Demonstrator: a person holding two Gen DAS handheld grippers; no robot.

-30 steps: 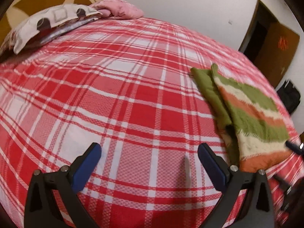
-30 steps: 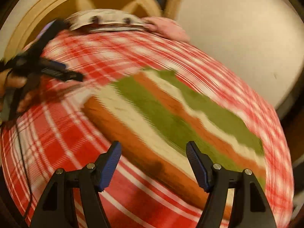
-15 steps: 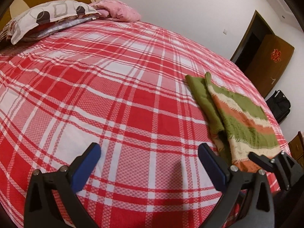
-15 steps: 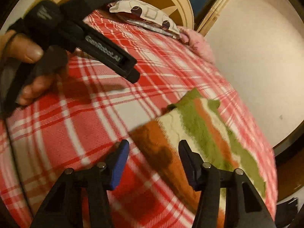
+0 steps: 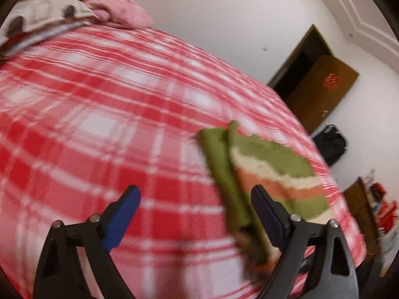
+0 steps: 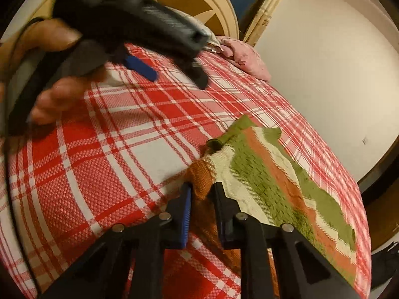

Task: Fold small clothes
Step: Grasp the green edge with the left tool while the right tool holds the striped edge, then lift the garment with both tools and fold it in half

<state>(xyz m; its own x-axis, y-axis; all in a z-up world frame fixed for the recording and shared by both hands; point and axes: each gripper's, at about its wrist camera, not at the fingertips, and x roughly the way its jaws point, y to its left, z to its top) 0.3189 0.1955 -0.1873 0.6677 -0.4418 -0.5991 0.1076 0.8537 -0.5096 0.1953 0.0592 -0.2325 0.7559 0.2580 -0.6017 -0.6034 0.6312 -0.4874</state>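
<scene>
Right hand-held gripper point(image 6: 202, 194) clamps the near orange corner of the green, cream and orange striped knit garment point(image 6: 274, 182).
Garment lies on the red-and-white plaid bed point(image 6: 99, 164), right side; left hand-held gripper point(image 5: 194, 211) is spread wide, holding nothing, free to take the adjacent edge.

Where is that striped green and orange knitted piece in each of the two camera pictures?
Left wrist view: the striped knit lies right of centre, reaching down behind the right-hand finger.
Right wrist view: the knit runs from centre to lower right, its orange corner pinched between the fingers.
Shared landmark: the pink pillow.
</scene>
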